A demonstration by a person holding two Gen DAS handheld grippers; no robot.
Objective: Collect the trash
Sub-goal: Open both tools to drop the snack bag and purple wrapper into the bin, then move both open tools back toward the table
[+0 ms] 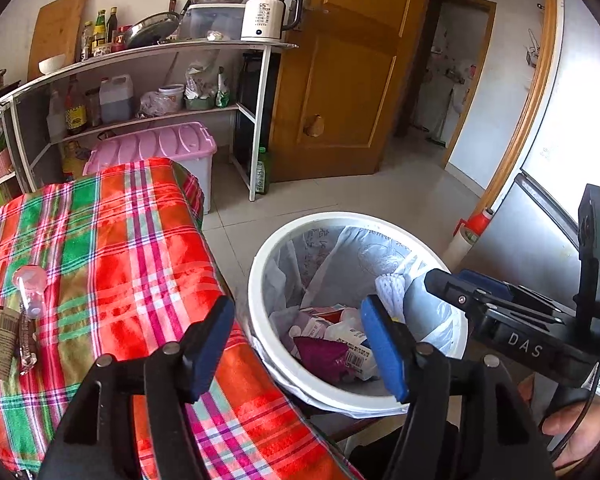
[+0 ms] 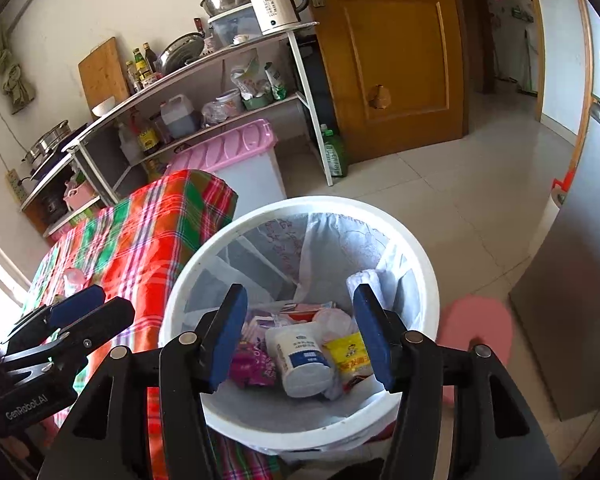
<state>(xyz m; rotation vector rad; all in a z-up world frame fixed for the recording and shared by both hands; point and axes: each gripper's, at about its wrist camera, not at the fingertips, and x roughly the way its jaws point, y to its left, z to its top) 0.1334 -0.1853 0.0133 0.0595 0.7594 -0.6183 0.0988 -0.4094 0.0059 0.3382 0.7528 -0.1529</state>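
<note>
Both claws hang over the bin [image 2: 300, 420] with nothing held. Left claw [image 1: 296, 344]: jaws apart, pads bare, only the bin's near-left rim and the cloth edge seen through the gap. Right claw [image 2: 300, 336]: jaws apart, nothing pinched, aimed straight down into the bin. In it lie a white bottle [image 2: 302, 360], a yellow packet [image 2: 350, 358] and a magenta wrapper [image 2: 250, 364]; they read as already dropped.

What remains to collect sits on the tabletop [image 1: 112, 248], under the plaid cloth: a clear pink bottle [image 1: 30, 290], and a flat wrapper with a barcode [image 1: 6, 338] just nearer than it. They touch or nearly touch; can't tell which.

Key relation: both pieces lie left of the bin, well apart from it, toward the tabletop's left side. From the left claw they are left and slightly farther away. The right claw is on the bin's other side, so the left claw is clearly the closer one.

Axes: the pink bottle lies on its side, long axis running near-to-far, cap end far. The wrapper's long side runs the same way. Judgement: next move is the left claw swinging left across the cloth, jaws closing across the bottle's width. The wrapper lies flat on cloth, so it looks harder to pinch and the cloth may get snagged.
</note>
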